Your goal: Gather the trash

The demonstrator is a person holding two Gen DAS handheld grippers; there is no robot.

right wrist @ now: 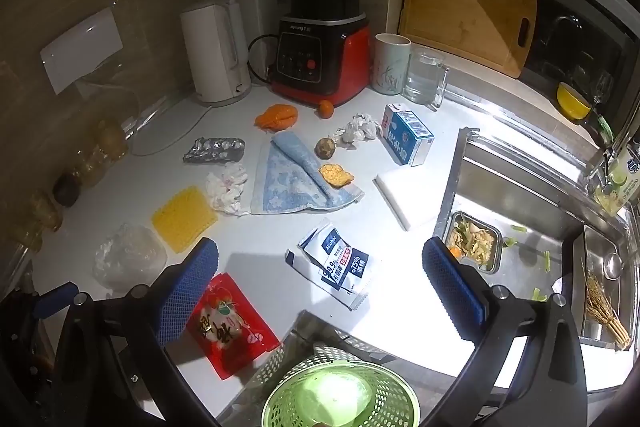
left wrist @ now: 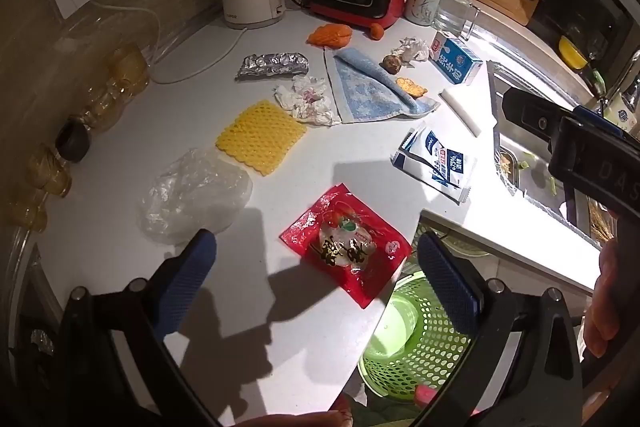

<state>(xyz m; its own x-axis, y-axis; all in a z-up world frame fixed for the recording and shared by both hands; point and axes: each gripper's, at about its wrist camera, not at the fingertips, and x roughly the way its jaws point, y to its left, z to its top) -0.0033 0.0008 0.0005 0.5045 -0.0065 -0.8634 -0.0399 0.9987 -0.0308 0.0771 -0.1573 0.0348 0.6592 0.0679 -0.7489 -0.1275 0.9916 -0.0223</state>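
Note:
Trash lies spread over the white counter [left wrist: 280, 339]. A red snack packet [left wrist: 346, 247] [right wrist: 230, 327] sits at the front edge, below and between the open fingers of my left gripper [left wrist: 316, 243]. A white and blue wipes packet [left wrist: 438, 163] [right wrist: 340, 265] lies under my right gripper [right wrist: 320, 247], which is also open and holds nothing. Farther back are a yellow foam net [left wrist: 260, 137], a clear plastic bag [left wrist: 196, 195], crumpled tissue [left wrist: 308, 99], foil [left wrist: 274, 65] and a milk carton [left wrist: 456, 61]. A green perforated basket [left wrist: 416, 343] [right wrist: 340, 395] stands below the counter edge.
A blue towel [right wrist: 296, 183] lies mid-counter with food scraps beside it. A kettle [right wrist: 216, 55], a blender [right wrist: 320, 63], a cup [right wrist: 391, 65] and a glass jug [right wrist: 424, 77] line the back wall. The sink [right wrist: 520, 195] on the right holds a food tray. Bottles [left wrist: 100, 99] stand along the left.

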